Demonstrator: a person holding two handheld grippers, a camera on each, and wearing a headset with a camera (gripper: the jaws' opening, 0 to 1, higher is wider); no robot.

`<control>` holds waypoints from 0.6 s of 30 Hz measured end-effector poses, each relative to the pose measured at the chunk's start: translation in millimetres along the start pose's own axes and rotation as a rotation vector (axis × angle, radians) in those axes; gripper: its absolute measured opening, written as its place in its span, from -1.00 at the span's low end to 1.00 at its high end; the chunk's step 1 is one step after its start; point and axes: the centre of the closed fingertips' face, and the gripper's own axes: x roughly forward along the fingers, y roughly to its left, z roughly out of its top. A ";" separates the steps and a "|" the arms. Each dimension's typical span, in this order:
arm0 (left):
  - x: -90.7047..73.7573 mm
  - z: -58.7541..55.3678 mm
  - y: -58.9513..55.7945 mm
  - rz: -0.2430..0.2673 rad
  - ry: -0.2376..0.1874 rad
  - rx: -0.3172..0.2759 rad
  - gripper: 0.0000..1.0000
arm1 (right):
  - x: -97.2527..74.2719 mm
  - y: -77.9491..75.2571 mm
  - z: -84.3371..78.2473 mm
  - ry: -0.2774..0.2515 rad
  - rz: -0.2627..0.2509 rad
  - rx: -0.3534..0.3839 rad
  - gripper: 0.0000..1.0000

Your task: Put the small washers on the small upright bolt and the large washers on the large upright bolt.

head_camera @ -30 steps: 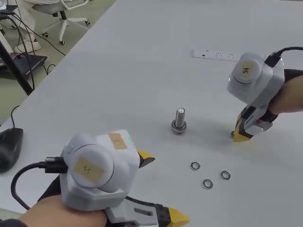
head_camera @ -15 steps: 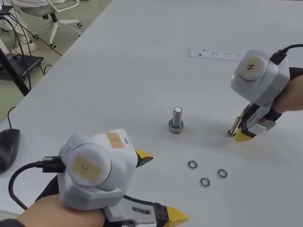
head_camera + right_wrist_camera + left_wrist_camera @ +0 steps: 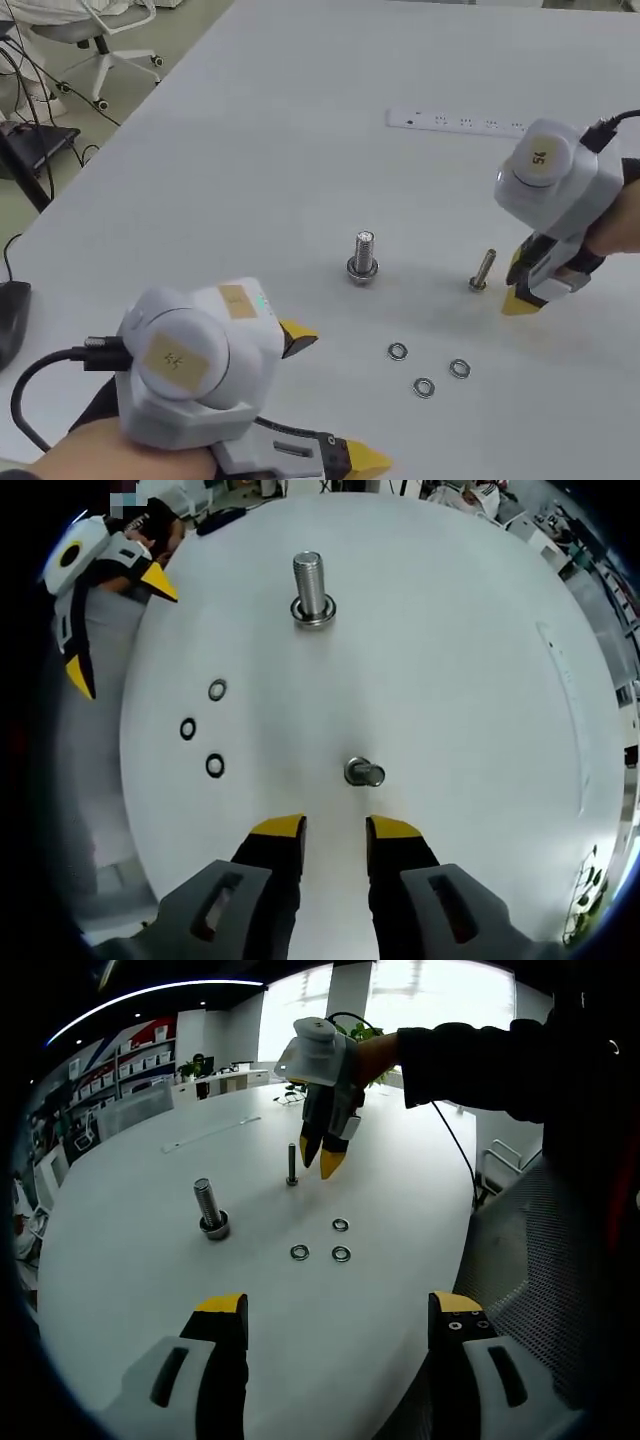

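Fingers [image 3: 521,302], head view, right: right gripper [image 3: 518,295] just beside small upright bolt [image 3: 482,270], apart. Left gripper view: left gripper [image 3: 335,1310] wide open, empty; three small washers [image 3: 327,1243] centre. Right gripper view: jaws slightly parted, empty; large bolt [image 3: 312,585] top, upright to take washers.

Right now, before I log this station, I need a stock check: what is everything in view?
table: 1, white, under everything
large bolt: 1, silver, upright mid-table, large washer round its base
small bolt: 1, silver, upright, right of it
small washers: 3, silver, loose, nearer the person
power strip: 1, white, table's far side
office chair: 1, white, floor, far left
left gripper: 1, grey, yellow tips, open, near edge
right gripper: 1, same colours, open, beside small bolt
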 end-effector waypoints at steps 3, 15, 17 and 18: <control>-0.2 1.0 -0.6 -0.002 -0.004 0.002 0.46 | -0.1 7.3 -2.4 0.000 0.002 0.001 -0.48; -1.1 3.0 -3.3 -0.010 -0.012 0.014 0.46 | 3.4 44.8 1.1 -0.016 0.029 -0.008 -0.48; -1.3 3.4 -3.2 -0.009 -0.014 0.016 0.46 | 5.2 53.6 4.7 -0.023 0.041 -0.014 -0.48; -1.5 3.6 -3.3 -0.010 -0.015 0.016 0.46 | 6.0 56.2 5.7 -0.024 0.044 -0.018 -0.48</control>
